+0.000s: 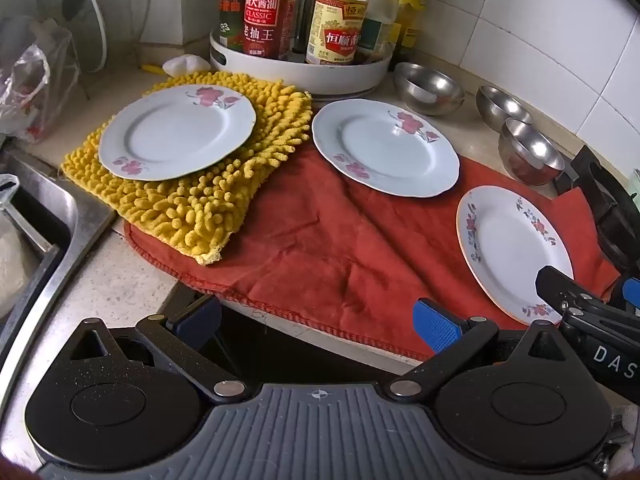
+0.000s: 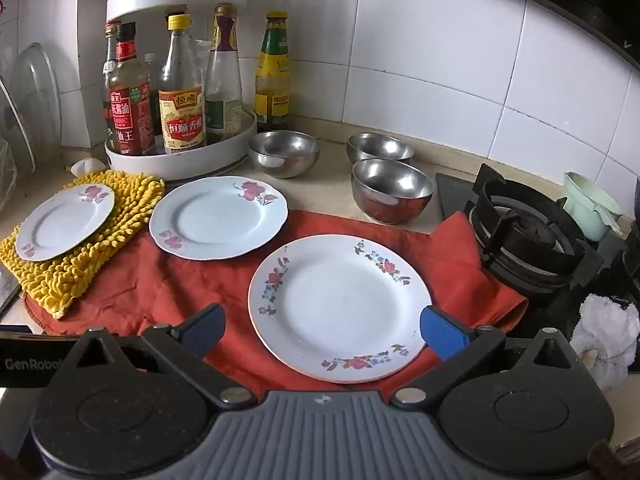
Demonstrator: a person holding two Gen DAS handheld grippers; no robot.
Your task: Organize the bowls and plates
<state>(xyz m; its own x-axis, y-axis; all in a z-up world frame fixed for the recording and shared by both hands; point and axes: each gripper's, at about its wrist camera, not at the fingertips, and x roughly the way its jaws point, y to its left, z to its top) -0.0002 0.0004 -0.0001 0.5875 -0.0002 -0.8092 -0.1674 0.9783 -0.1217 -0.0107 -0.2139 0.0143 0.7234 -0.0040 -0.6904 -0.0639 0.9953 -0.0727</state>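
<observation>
Counter, kitchen corner, tiled wall behind. White round two-tier turntable rack (image 2: 180,164) holds sauce & vinegar bottles: red-label soy sauce bottle (image 2: 130,116), yellow-label vinegar bottle (image 2: 181,112), others w/ labels too small to read; upper tier cut off at frame top. Green-capped bottle (image 2: 274,76) stands just beside rack, on counter.

Three steel bowls, all empty: wide steel bowl (image 2: 284,152) next to rack, two smaller steel bowls (image 2: 380,148) (image 2: 392,190) nearer black gas burner (image 2: 524,236).

Three plates, nothing on them: white plate w/ red flowers (image 1: 178,132) on yellow chenille mat (image 1: 200,208); second red-flower plate (image 1: 384,146) on red cloth (image 1: 320,248); white plate w/ multicolour floral rim (image 2: 340,308) on same cloth, nearest burner.

Left gripper (image 1: 316,320): fingers spread wide, nothing between, over cloth edge. Right gripper (image 2: 320,330): fingers spread, floral-rim plate lying between them below; contact w/ plate – can't tell.

Steel sink (image 1: 48,232) at left, contents blurred. Pale green container (image 2: 588,204) behind burner, half hidden.
</observation>
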